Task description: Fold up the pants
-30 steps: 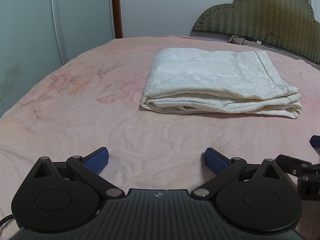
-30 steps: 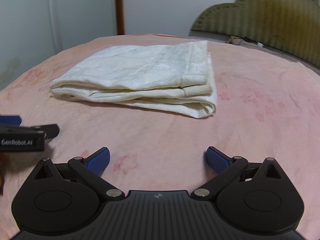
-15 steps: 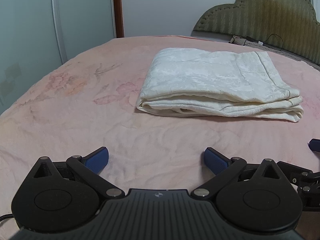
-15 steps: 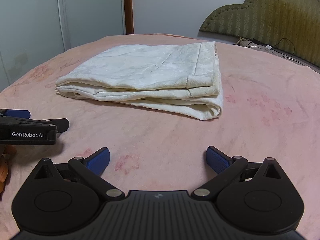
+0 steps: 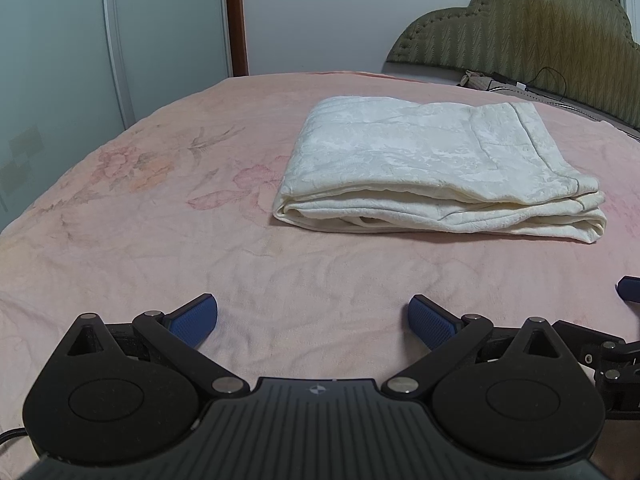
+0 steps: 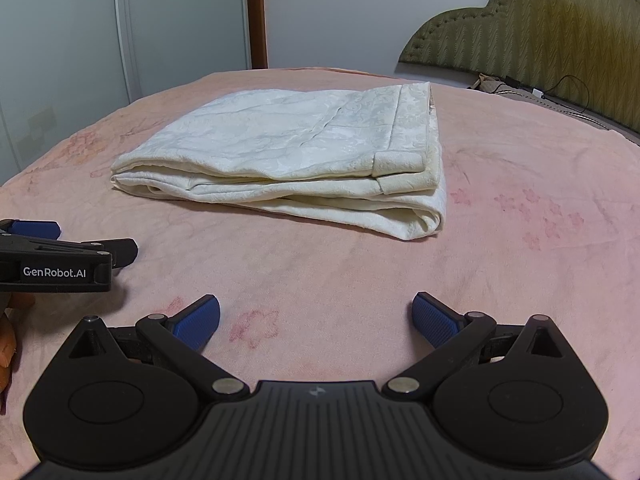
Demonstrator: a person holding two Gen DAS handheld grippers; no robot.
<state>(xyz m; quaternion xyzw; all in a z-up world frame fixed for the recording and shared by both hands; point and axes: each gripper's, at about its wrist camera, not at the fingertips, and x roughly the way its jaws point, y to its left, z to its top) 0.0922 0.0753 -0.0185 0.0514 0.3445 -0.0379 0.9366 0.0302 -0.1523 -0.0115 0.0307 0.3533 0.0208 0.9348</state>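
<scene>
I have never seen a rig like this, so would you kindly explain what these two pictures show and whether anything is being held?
Each picture comes from a camera mounted on a hand-held tool, looking forward along its blue-tipped tongs. One view shows the left tongs, the other the right tongs; a person holds one tool in each hand. Both stand open and hold nothing. Ahead lie cream pants, folded into a neat stack, on a pink bedspread. In the right view the left tool also appears at the left edge.

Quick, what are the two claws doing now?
Left gripper: open, holding nothing.
Right gripper: open, holding nothing.
</scene>
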